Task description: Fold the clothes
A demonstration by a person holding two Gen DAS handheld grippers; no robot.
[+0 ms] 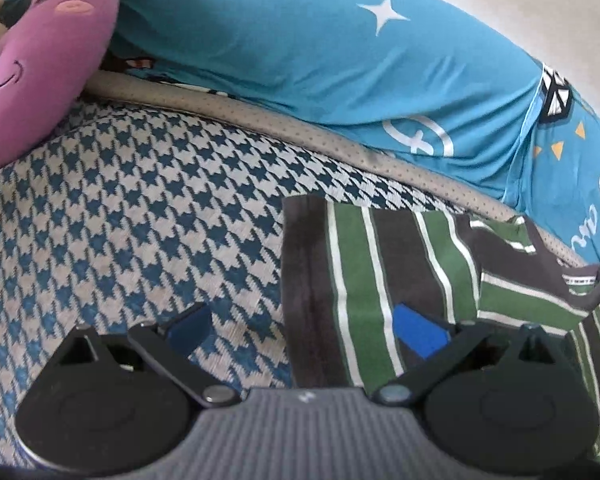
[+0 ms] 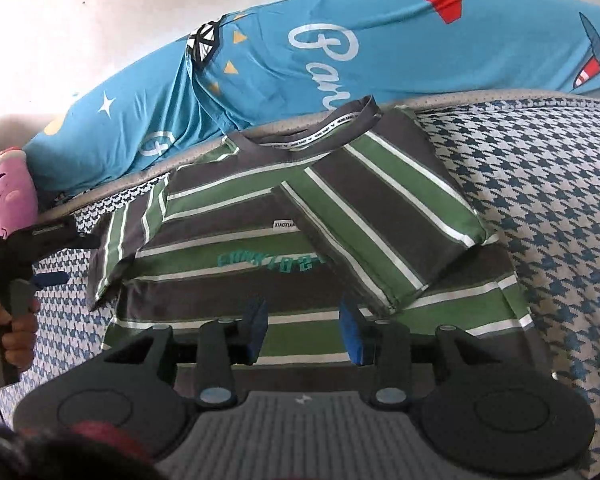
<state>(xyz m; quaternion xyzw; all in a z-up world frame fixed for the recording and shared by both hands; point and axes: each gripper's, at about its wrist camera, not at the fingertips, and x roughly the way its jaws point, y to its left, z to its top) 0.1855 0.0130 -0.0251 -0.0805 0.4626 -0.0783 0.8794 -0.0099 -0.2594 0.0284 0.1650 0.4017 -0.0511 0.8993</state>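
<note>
A green, grey and white striped T-shirt (image 2: 228,248) lies front up on the houndstooth bed cover (image 2: 560,208). One sleeve (image 2: 384,208) is folded in across the chest; the other sleeve (image 2: 124,236) sticks out to the left. My right gripper (image 2: 306,330) is open above the shirt's lower body, nothing between its blue pads. My left gripper (image 1: 304,330) is open wide over the shirt's left edge (image 1: 364,280), one pad over the stripes and one over the bed cover. The right wrist view also shows the left gripper (image 2: 68,260), open beside the loose sleeve.
A long blue pillow (image 2: 340,60) with stars and lettering runs along the bed's far edge against a white wall. A pink plush toy (image 1: 40,60) lies at the far left. A hand (image 2: 18,328) holds the left gripper's handle. Bed cover stretches right of the shirt.
</note>
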